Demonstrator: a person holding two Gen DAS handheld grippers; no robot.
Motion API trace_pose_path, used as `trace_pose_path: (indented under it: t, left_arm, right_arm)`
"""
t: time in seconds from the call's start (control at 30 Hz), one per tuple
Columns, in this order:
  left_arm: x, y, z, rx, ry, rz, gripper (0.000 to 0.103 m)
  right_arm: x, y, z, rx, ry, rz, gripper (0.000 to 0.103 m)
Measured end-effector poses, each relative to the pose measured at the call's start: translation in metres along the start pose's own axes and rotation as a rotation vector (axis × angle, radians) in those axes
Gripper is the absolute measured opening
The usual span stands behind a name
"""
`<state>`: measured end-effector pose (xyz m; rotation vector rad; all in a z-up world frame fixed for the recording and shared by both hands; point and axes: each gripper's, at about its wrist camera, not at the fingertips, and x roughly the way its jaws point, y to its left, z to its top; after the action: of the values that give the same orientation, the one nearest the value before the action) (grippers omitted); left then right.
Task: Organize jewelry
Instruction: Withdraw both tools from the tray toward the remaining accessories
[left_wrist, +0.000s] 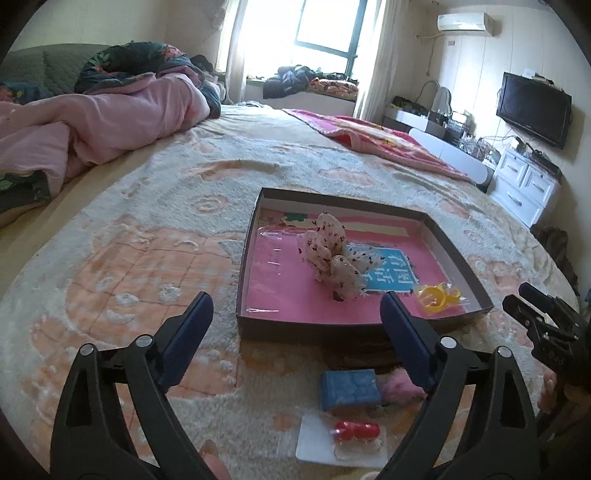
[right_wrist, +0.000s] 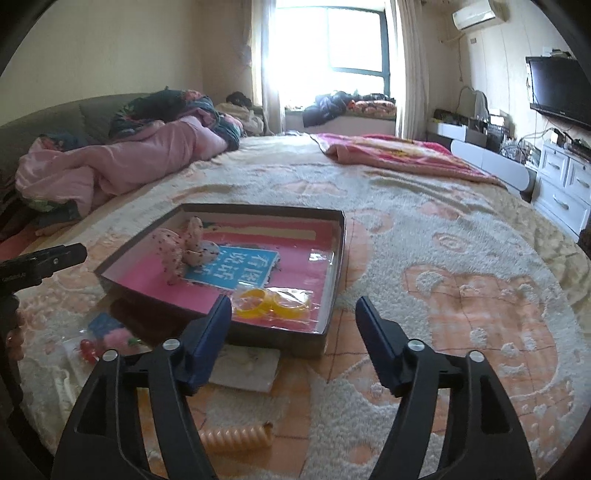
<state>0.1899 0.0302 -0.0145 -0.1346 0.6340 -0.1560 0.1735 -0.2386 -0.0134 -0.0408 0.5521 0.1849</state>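
A shallow dark box with a pink floor (left_wrist: 258, 291) (right_wrist: 334, 280) lies on the bed. In it are a spotted fabric scrunchie (left_wrist: 328, 254) (right_wrist: 183, 251) and bagged yellow rings (left_wrist: 439, 293) (right_wrist: 271, 302). My left gripper (left_wrist: 295, 314) is open and empty, just short of the box's near wall. Below it lie a blue box (left_wrist: 349, 389), a pink fluffy piece (left_wrist: 400, 387) and a red clip on a white card (left_wrist: 356, 430). My right gripper (right_wrist: 293, 314) is open and empty over the box's near right corner. A peach spiral hair tie (right_wrist: 236, 435) lies below it.
The bed has a fuzzy cream and peach blanket (left_wrist: 147, 236). A pink quilt (left_wrist: 110, 122) is heaped at the far left and a red blanket (left_wrist: 388, 144) at the far right. White paper (right_wrist: 247, 365) lies by the box. White drawers (left_wrist: 524, 184) stand beside the bed.
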Motion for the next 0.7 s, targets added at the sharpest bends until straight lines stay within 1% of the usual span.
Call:
trace_pose_path:
  t: [0.03, 0.2, 0.43, 0.7]
  left_arm:
    - [-0.002, -0.001, 0.0, -0.001, -0.005, 0.0, 0.087]
    - [-0.018, -0.002, -0.005, 0.006, -0.043, 0.023, 0.091]
    - [-0.041, -0.003, -0.014, -0.015, -0.073, 0.031, 0.091]
    - [-0.07, -0.003, -0.033, -0.025, -0.091, 0.061, 0.091]
  right_arm:
    - [-0.004, 0.002, -0.001, -0.006, -0.009, 0.002, 0.07]
    - [-0.02, 0.009, -0.003, -0.029, -0.036, 0.028, 0.075]
    - [-0.036, 0.02, -0.009, -0.049, -0.042, 0.067, 0.077]
    - [-0.05, 0.027, -0.016, -0.064, -0.04, 0.108, 0.081]
